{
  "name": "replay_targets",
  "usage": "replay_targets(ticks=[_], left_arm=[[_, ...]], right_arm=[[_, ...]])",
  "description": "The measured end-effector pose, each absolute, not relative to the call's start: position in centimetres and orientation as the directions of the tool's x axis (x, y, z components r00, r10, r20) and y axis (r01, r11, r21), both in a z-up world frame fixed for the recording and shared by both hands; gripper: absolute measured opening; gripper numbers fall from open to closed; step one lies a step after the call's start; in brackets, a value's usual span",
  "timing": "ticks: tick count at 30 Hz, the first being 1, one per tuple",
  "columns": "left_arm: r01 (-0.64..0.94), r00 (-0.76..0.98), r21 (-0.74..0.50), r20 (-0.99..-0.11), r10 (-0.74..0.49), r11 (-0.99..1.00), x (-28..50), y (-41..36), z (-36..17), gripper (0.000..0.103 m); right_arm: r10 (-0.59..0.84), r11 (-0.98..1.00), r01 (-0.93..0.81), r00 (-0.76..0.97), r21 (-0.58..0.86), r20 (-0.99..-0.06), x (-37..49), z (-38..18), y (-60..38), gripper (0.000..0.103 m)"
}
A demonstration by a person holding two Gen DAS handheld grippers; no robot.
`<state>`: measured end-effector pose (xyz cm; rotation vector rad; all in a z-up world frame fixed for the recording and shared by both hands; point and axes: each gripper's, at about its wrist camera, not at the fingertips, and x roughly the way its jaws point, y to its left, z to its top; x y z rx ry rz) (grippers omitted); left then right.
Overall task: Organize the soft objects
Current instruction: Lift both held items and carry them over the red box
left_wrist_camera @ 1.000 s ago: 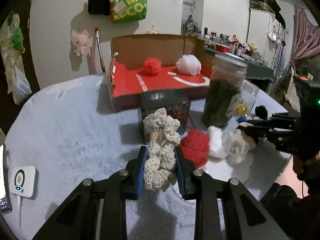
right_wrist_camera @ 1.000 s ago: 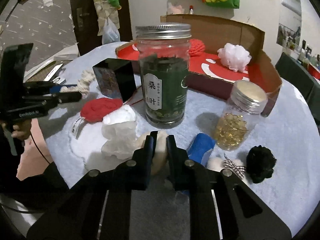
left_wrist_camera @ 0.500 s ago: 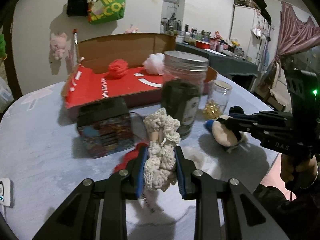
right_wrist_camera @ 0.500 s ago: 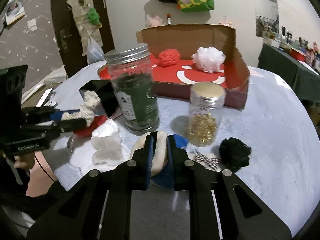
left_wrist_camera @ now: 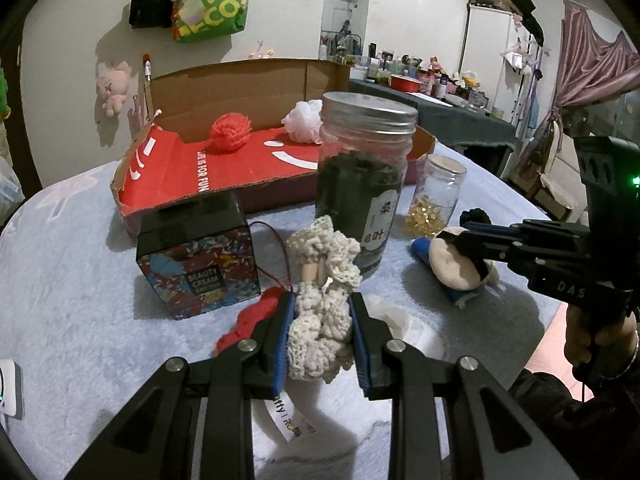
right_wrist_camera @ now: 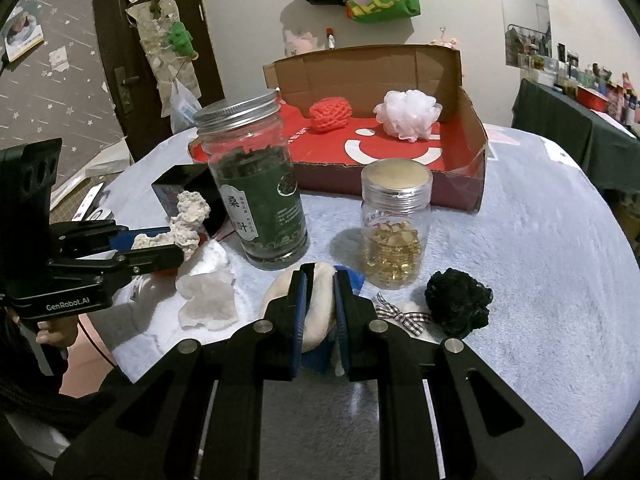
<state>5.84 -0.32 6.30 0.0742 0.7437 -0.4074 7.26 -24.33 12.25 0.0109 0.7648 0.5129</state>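
My left gripper (left_wrist_camera: pixel 322 312) is shut on a cream crocheted scrunchie (left_wrist_camera: pixel 320 280) and holds it above the table; it also shows in the right wrist view (right_wrist_camera: pixel 188 220). My right gripper (right_wrist_camera: pixel 320 292) is shut on a cream plush toy with a blue part (right_wrist_camera: pixel 316 312), lifted off the table; it shows in the left wrist view (left_wrist_camera: pixel 456 256). The open red cardboard box (right_wrist_camera: pixel 476 152) at the back holds a red ball (right_wrist_camera: pixel 331 114) and a white pouf (right_wrist_camera: pixel 408 114). A red soft thing (left_wrist_camera: pixel 244 324), a white soft thing (right_wrist_camera: pixel 208 296) and a black pompom (right_wrist_camera: pixel 458 302) lie on the table.
A tall jar of dark leaves (right_wrist_camera: pixel 256 184) and a small jar of yellow capsules (right_wrist_camera: pixel 396 220) stand before the box. A black patterned cream box (left_wrist_camera: pixel 198 256) stands left. A checked bow (right_wrist_camera: pixel 400 314) lies by the pompom. The table has a pale fuzzy cover (right_wrist_camera: pixel 560 260).
Both grippers have risen and pulled back from the table with their soft things. The plush toy has come up off the cloth; the left view has swung right.
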Motion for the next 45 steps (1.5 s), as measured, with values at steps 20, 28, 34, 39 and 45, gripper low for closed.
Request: replay_targets(ticks=[20,28,34,39,45], left_arm=[[0.263,0.695,-0.069,-0.678,-0.239,0.962,5.0,5.0,7.3,0.028],[0.179,0.708,-0.063,-0.685,-0.173,0.982,5.1,8.8,7.4,0.028],[0.162,0.717,-0.022,-0.684,-0.133,0.986,6.6,10.4,7.1,0.028],[0.182,0.709,-0.01,-0.692,-0.138,0.983,8.3,11.3,6.5,0.028],[0.211,0.703,0.003,-0.696,-0.149,0.978,10.4,11.8,6.5,0.028]], right_arm=[[0.428,0.895,-0.39,0.614,0.217,-0.664,7.3,13.0,-27.1,0.013],[0.392,0.914,-0.351,0.634,0.204,-0.667,7.6,13.7,-29.3,0.013],[0.328,0.934,-0.332,0.661,0.129,-0.675,8.8,14.4,-30.3,0.013],[0.266,0.942,-0.333,0.669,0.039,-0.694,10.6,14.7,-30.8,0.013],[0.24,0.935,-0.354,0.666,-0.015,-0.706,12.8,14.8,-30.9,0.013]])
